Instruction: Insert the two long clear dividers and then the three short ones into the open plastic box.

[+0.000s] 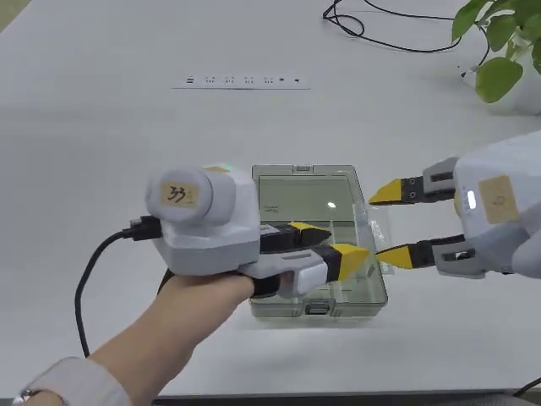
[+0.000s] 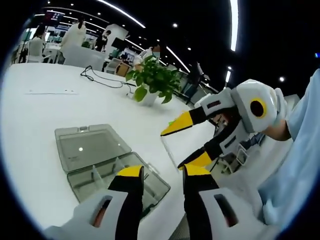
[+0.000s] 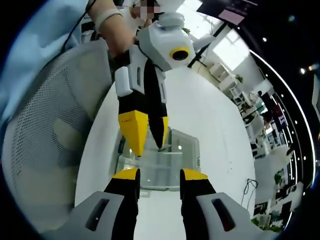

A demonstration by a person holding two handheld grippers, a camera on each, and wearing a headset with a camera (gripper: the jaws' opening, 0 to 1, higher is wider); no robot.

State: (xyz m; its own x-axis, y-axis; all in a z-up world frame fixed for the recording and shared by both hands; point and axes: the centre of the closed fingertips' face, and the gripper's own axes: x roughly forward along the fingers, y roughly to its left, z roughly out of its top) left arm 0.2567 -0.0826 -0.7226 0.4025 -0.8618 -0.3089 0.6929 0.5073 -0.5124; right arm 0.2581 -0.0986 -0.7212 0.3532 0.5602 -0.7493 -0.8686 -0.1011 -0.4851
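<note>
1. The open clear plastic box (image 1: 359, 306) is lying on the white surface (image 1: 127, 127), and a clear divider (image 1: 372, 228) is standing at its right edge.
2. The left gripper (image 1: 347, 243) is hovering over the box with its jaws apart and empty. The right gripper (image 1: 374, 224) is gaping wide beside the divider.
3. A divider is probably being seated; next it needs lining up with the wall slots.

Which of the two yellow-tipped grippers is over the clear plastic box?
The left gripper, tagged 33: its jaws hang above the clear plastic box. The right gripper sits off the box's right side.
</note>
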